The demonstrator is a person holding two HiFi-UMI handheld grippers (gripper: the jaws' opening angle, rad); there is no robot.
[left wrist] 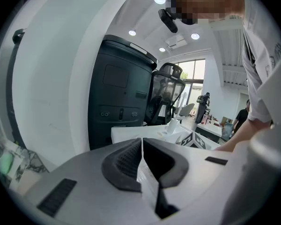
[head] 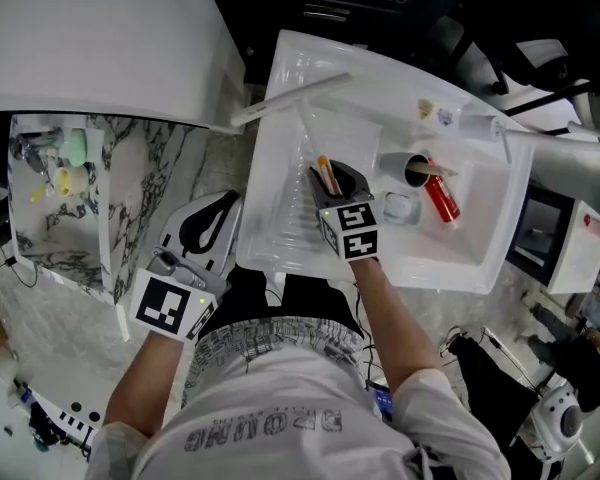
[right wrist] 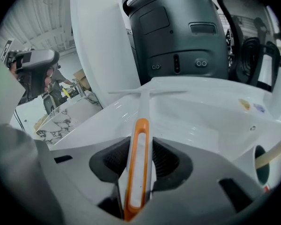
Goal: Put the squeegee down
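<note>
While the right gripper [head: 332,180] is clamped on the squeegee's [right wrist: 143,108] orange-edged handle over the sink's [head: 480,258] middle, blade at the sink's far rim, releasing at this tilt could let it clatter and skid down the slick basin. Beyond the sink's left edge hangs the left gripper [left wrist: 141,163], jaws together and empty.

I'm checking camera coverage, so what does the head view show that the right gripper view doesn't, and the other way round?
Only the head view: the person's white shirt and the marker cube on the right gripper.
Only the right gripper view: the front panel, with buttons, of a dark grey machine behind the white basin.
Both: the basin, a cup lying in it, and the squeegee, its orange-edged handle clamped in the right gripper.
</note>
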